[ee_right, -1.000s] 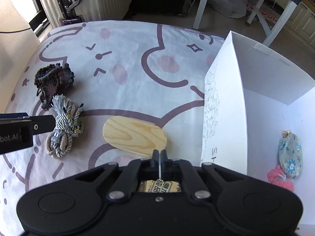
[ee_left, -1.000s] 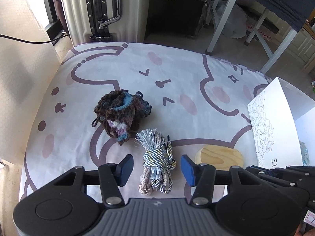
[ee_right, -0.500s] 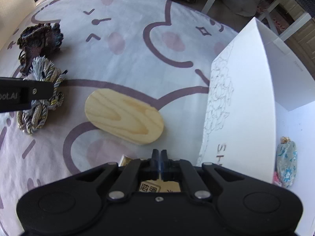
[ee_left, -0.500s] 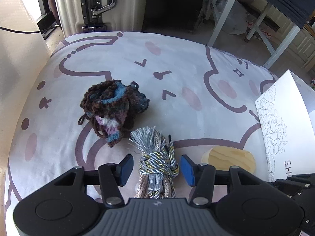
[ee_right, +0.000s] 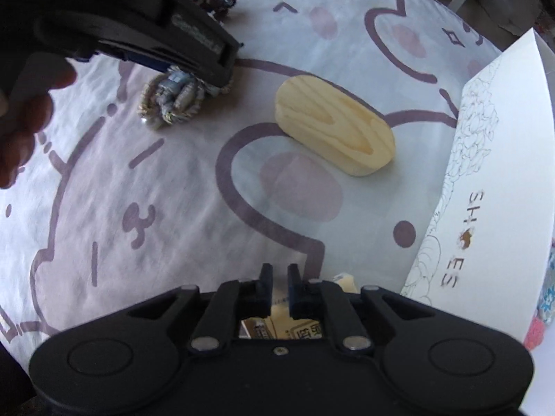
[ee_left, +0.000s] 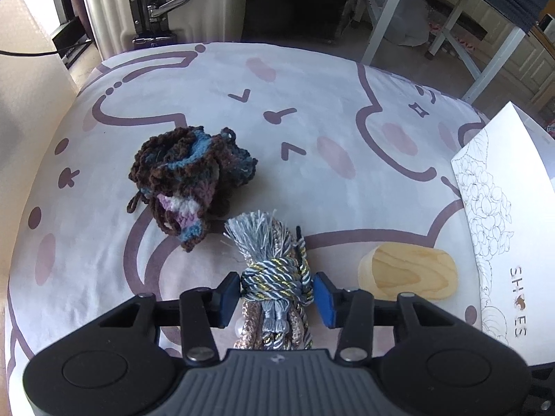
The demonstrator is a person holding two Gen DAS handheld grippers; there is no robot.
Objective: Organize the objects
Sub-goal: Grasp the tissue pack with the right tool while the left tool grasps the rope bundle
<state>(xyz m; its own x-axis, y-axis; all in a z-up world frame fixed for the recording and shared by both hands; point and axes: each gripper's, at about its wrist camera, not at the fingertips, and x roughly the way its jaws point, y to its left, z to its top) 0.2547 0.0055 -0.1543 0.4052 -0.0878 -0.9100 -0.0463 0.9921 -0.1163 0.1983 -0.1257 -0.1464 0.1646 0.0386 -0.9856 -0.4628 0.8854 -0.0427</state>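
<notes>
A coiled grey, gold and pink rope bundle (ee_left: 274,277) lies on the cartoon-print sheet (ee_left: 312,180). My left gripper (ee_left: 276,297) is open, its blue pads on either side of the bundle, close to it. The bundle and left gripper also show in the right wrist view (ee_right: 173,98). A dark crocheted yarn piece (ee_left: 189,176) lies just beyond. A pale oval wooden block (ee_left: 409,274) lies to the right, and in the right wrist view (ee_right: 334,126). My right gripper (ee_right: 279,287) is slightly open, above a yellow printed packet (ee_right: 298,326).
A white shoe box (ee_right: 485,180) stands at the right, a floral pouch and a pink item (ee_right: 548,305) at its edge. A cream suitcase (ee_left: 156,3) and white table legs (ee_left: 381,10) stand beyond the bed's far edge.
My left gripper moved forward so the rope bundle now sits between its pads. My right gripper swung left and down and its jaws parted a little; the packet stays beneath it.
</notes>
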